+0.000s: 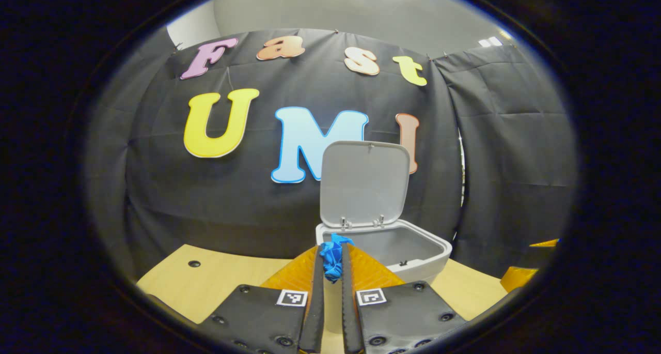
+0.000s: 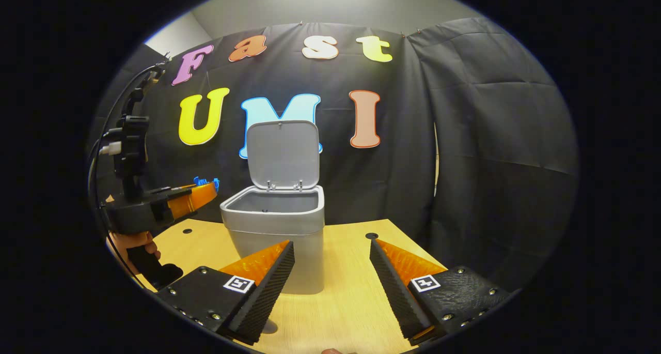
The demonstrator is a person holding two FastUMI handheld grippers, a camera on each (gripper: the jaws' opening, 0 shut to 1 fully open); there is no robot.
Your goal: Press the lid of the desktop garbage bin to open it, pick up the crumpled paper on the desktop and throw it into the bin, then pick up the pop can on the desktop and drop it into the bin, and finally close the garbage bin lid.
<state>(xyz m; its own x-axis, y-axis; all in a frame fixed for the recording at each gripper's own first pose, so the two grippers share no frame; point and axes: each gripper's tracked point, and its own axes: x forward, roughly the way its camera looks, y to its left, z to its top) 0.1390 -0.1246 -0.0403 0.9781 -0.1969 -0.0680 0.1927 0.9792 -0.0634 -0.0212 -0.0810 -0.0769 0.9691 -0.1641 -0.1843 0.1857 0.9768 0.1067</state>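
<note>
Left tool (image 1: pixel 333 263) is clenched on one blue crumpled paper (image 1: pixel 332 258) just short of the single grey bin (image 2: pixel 276 230) on the desk (image 2: pixel 341 292) — its lid (image 2: pixel 282 155) upright — while the right tool (image 2: pixel 330 261) is spread wide; the bin's inside is hard to make out.

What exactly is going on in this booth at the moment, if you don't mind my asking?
A person is clearing a desk with two handheld grippers. The garbage bin stands on the wooden desk with its lid already flipped up. The left gripper is shut on a crumpled blue paper, held up beside the bin's open top. The right gripper is open and empty in front of the bin.
</note>
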